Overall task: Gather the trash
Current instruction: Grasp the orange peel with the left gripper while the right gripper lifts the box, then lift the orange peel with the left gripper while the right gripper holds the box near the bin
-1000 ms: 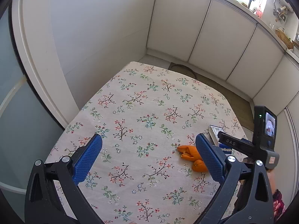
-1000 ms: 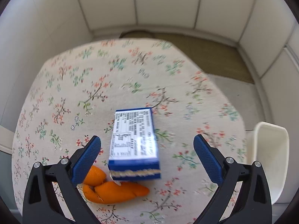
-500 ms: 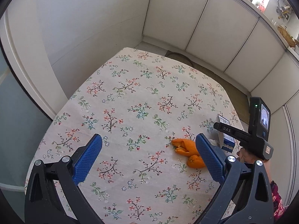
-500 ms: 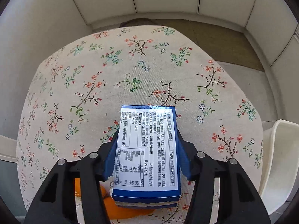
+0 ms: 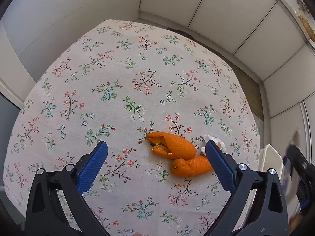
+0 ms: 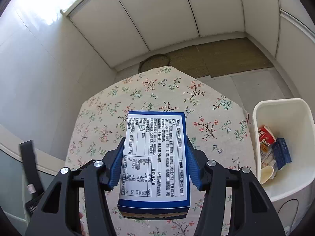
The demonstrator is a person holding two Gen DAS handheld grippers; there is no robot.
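My right gripper (image 6: 154, 166) is shut on a blue box with a white printed label (image 6: 155, 157) and holds it lifted above the flowered table (image 6: 137, 98). A white bin (image 6: 283, 106) stands beside the table's right edge, with a red-and-white carton (image 6: 266, 135), a blue box (image 6: 282, 153) and other trash inside. In the left wrist view, my left gripper (image 5: 155, 157) is open and empty above the table, with orange peel (image 5: 177, 153) lying just inside its right finger. A crumpled white tissue (image 5: 213, 140) lies behind that finger.
The white bin's rim (image 5: 269, 157) shows at the table's right edge in the left wrist view, with the blurred right gripper beside it. White cabinets (image 6: 177, 19) line the walls. A brown mat (image 6: 216, 57) lies on the floor beyond the table.
My right gripper closed on the blue box and lifted it off the table toward the bin side. My left gripper moved closer to the orange peel.
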